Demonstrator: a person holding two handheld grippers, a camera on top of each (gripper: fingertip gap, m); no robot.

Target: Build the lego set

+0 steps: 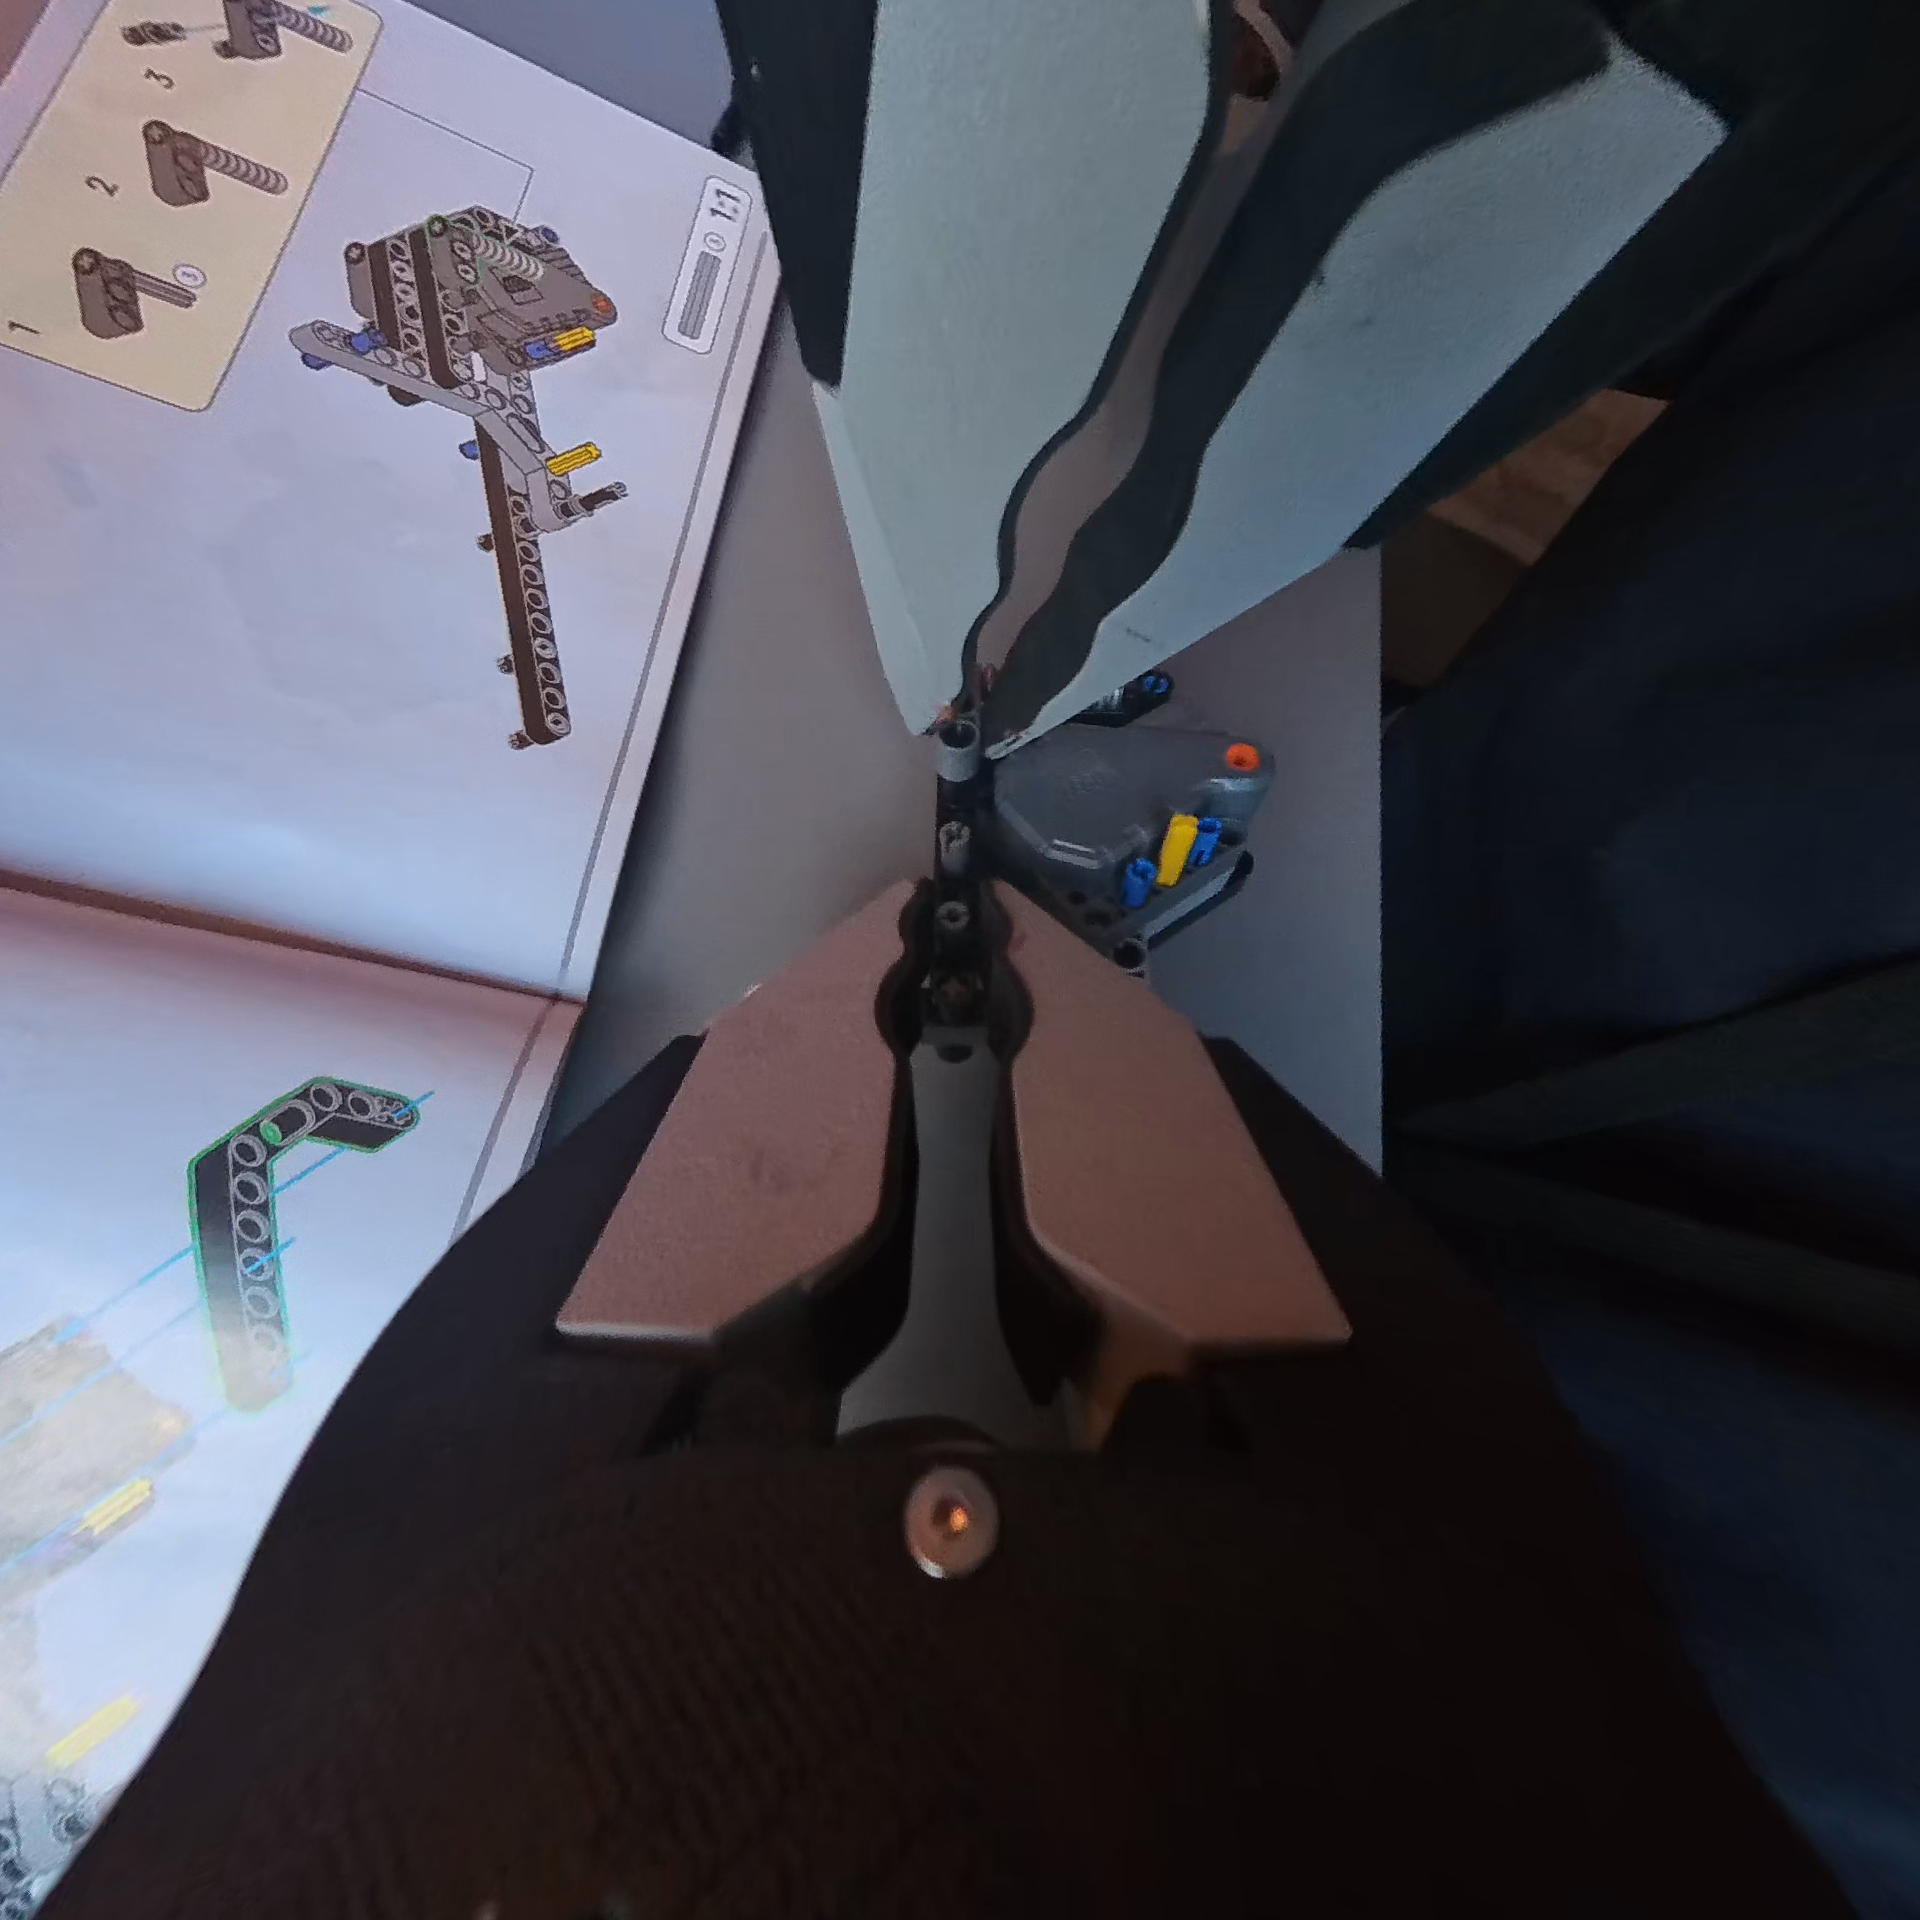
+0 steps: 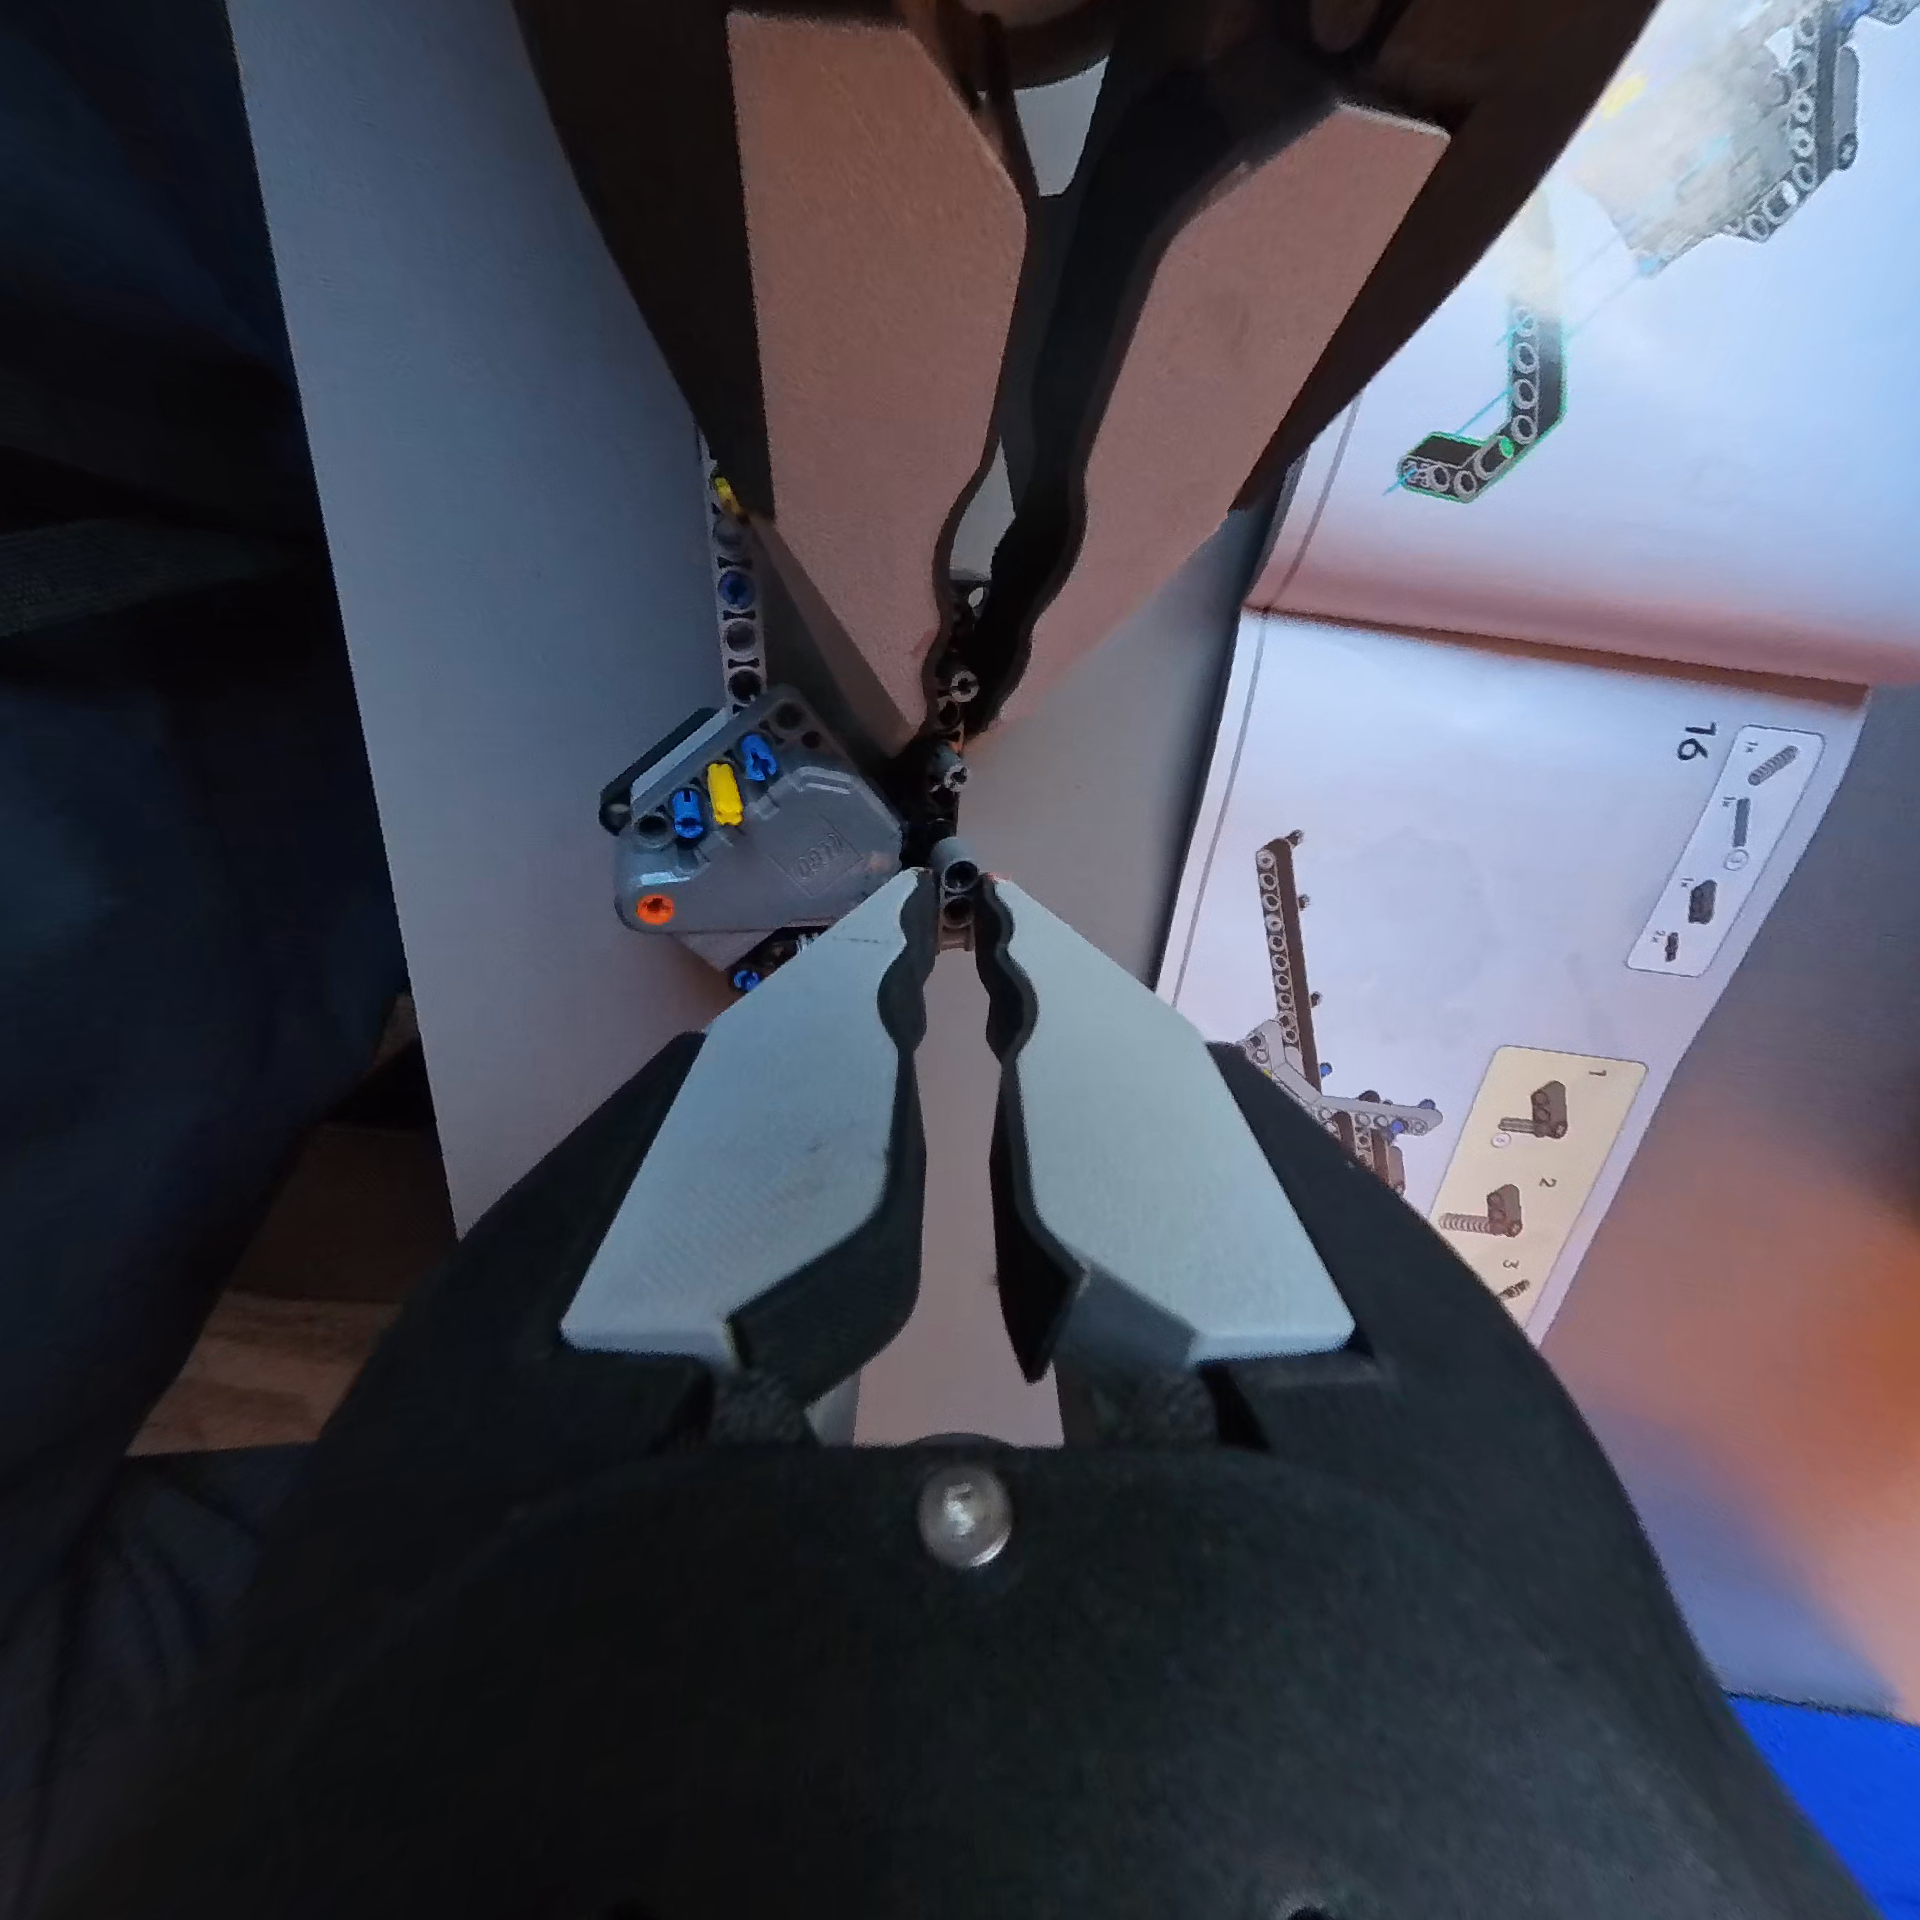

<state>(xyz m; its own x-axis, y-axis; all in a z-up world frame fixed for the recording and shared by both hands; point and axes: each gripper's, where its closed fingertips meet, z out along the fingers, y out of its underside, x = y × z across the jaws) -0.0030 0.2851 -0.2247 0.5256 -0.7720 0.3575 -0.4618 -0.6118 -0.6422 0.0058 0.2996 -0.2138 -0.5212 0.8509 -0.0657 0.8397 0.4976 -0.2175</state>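
**Lego assembly held nose to nose between two grippers**

Lego assembly, a grey motor block with blue and yellow pins and a black perforated beam, hangs above a pale table beside the open instruction booklet. The left gripper, pink-faced, is clenched on the black beam. The right gripper, grey-faced, pinches a small grey connector at the beam's tip. The build looks light and rigid, yet its friction-fit joints could pop apart under twisting. The beam's flat sides appear the safest hold; the tiny, smooth connector seems liable to slip or tilt when pushed home.
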